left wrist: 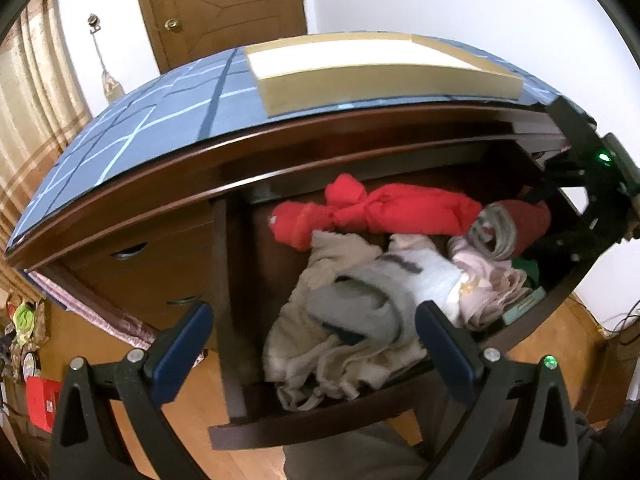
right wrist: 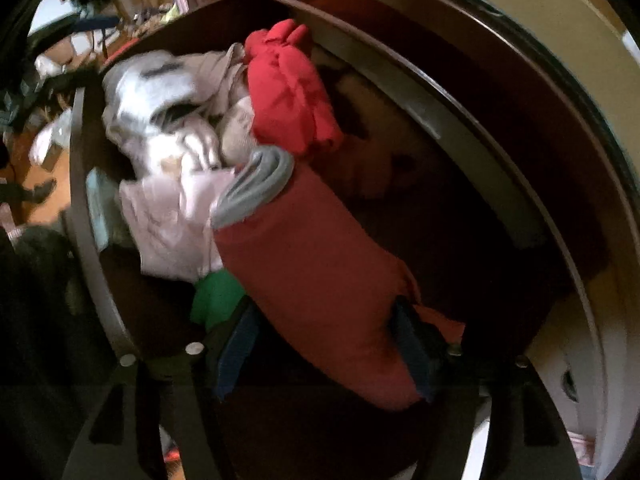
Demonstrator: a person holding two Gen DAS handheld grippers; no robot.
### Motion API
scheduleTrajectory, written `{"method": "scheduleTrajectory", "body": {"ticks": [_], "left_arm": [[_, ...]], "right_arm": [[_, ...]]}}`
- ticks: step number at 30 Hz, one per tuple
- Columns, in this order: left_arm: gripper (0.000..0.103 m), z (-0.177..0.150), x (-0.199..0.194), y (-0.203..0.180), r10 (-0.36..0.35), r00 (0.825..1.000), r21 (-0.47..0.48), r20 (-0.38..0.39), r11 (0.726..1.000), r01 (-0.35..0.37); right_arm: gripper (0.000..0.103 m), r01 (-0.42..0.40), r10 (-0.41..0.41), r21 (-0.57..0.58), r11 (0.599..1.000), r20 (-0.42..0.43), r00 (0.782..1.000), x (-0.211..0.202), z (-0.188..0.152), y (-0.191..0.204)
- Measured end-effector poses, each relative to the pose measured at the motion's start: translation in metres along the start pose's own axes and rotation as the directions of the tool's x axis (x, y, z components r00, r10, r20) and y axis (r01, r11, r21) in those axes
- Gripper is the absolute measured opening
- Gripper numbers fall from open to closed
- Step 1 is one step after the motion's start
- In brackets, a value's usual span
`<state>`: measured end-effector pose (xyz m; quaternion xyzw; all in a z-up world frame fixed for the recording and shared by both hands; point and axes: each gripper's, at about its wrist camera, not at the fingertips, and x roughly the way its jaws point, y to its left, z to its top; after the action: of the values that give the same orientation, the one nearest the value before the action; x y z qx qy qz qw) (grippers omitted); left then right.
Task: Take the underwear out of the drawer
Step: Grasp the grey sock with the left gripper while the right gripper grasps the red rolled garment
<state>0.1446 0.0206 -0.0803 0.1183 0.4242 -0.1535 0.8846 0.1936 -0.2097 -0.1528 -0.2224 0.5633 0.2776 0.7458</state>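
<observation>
The open dark wood drawer (left wrist: 236,280) is full of clothes. Dark red underwear with a grey waistband (right wrist: 316,264) lies at its right end, also seen in the left wrist view (left wrist: 520,220). My right gripper (right wrist: 324,344) reaches into the drawer with its blue pads on both sides of the dark red underwear; whether they press it I cannot tell. It shows as a black frame in the left wrist view (left wrist: 592,200). My left gripper (left wrist: 312,340) is open and empty, in front of the drawer above a beige and grey heap (left wrist: 340,332).
A bright red garment (left wrist: 376,212) lies at the drawer's back, pale pink cloth (right wrist: 176,216) and a green piece (right wrist: 218,296) beside the dark red underwear. A cream tray (left wrist: 360,76) sits on the blue checked dresser top (left wrist: 132,136). Closed drawers (left wrist: 152,264) are at left.
</observation>
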Motion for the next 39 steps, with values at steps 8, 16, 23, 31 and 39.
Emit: {"method": "scheduleTrajectory", "body": {"ticks": [8, 16, 23, 31, 39], "left_arm": [[0.102, 0.011, 0.021, -0.019, -0.023, 0.999, 0.042, -0.046, 0.999, 0.025], [0.102, 0.019, 0.055, -0.028, -0.019, 0.989, 0.063, -0.144, 0.998, 0.028], [0.103, 0.012, 0.076, -0.041, -0.047, 0.969, 0.107, -0.242, 0.991, 0.075], [0.066, 0.008, 0.069, -0.018, -0.149, 0.966, -0.056, -0.212, 0.989, 0.140], [0.029, 0.003, 0.053, 0.002, -0.194, 0.971, -0.181, -0.136, 0.969, 0.168]], "right_arm": [[0.066, -0.049, 0.047, 0.234, 0.971, 0.015, 0.999, 0.009, 0.007, -0.022], [0.057, -0.268, 0.170, 0.645, 0.715, 0.211, 0.962, -0.001, -0.022, -0.068], [0.053, -0.235, 0.100, 0.669, 0.705, 0.234, 0.967, -0.003, -0.025, -0.051], [0.049, -0.349, 0.127, 0.679, 0.646, 0.354, 0.926, -0.025, -0.045, -0.044], [0.048, -0.524, 0.163, 0.675, 0.519, 0.524, 0.836, -0.023, -0.055, -0.032]]}}
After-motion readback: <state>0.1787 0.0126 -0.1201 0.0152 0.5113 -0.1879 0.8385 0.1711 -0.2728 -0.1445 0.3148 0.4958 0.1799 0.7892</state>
